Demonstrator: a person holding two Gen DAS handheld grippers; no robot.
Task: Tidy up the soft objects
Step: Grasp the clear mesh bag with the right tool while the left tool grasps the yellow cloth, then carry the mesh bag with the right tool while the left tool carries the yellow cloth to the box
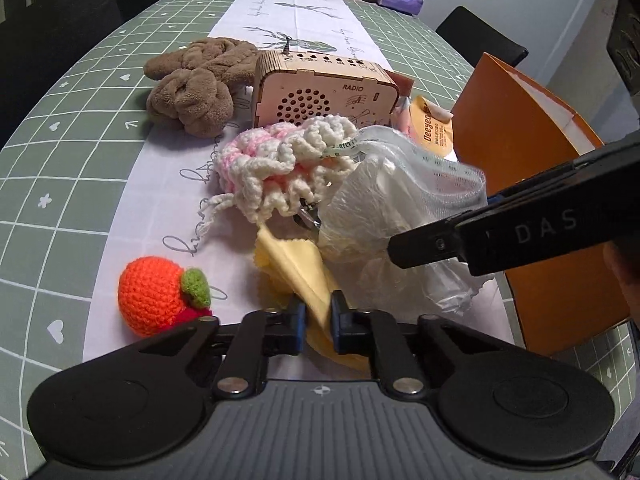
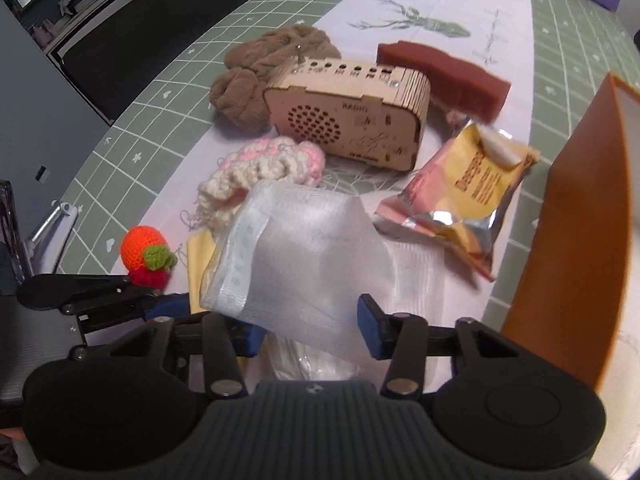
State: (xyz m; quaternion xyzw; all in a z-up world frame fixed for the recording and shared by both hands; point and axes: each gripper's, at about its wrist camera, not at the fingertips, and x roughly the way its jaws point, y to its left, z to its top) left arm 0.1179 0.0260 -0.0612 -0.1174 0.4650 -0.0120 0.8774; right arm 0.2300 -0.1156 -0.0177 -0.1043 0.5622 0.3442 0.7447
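In the left wrist view my left gripper (image 1: 319, 316) is shut on a fold of a yellow cloth (image 1: 296, 268) lying on the white runner. Just to its right sits a white mesh bag (image 1: 400, 200) with crumpled plastic inside. The right gripper's fingers (image 1: 420, 244) reach in from the right and rest on it. In the right wrist view my right gripper (image 2: 310, 330) holds the mesh bag (image 2: 312, 248), which fills the gap between the blue pads. An orange crochet fruit (image 1: 156, 292) lies to the left, and a pink-and-white crochet piece (image 1: 280, 160) is behind the bag.
A brown plush towel (image 1: 192, 84) and a wooden radio (image 1: 324, 92) stand farther back. A red-brown sponge (image 2: 444, 72) lies behind the radio, and a yellow snack packet (image 2: 468, 188) beside it. An upright orange paper bag (image 2: 572, 220) lines the right side. Jars and boxes crowd the table's far end.
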